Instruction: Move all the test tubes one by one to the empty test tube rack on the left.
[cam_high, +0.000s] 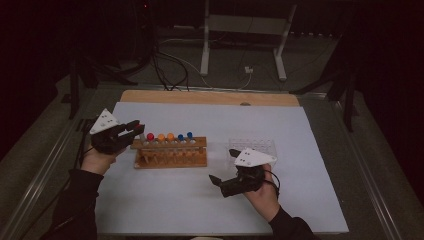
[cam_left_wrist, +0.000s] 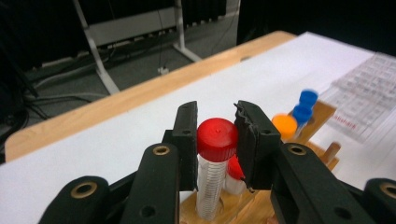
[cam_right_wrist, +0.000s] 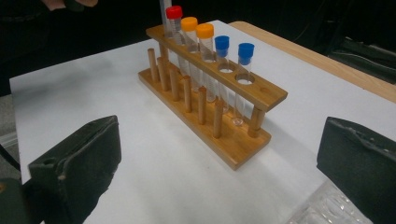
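Gripping a red-capped clear plastic tube by its cap, the left gripper holds it upright at the near-left end of a wooden test-tube rack, the tube's long axis vertical and its lower end at the rack's end hole. Both black jaws press the cap's sides in the left gripper view. Whether the tube's foot is seated in the base cannot be told.

Nearer the person, the right gripper rests low over the white table sheet with its jaws spread wide and nothing between them, well apart from the rack. The left hand is plainly the nearer one to the work.

Along the rack's top bar a second red cap stands first, then two orange-capped tubes and two blue-capped tubes, with one hole bare at the far end. A row of wooden pegs lines the rack's front edge, so the likely clean path for the held tube is straight up or down.

Just beside the rack's right end lies a clear plastic tray. Open sheet stretches on all other sides, and the table's wooden edge runs along the far side.
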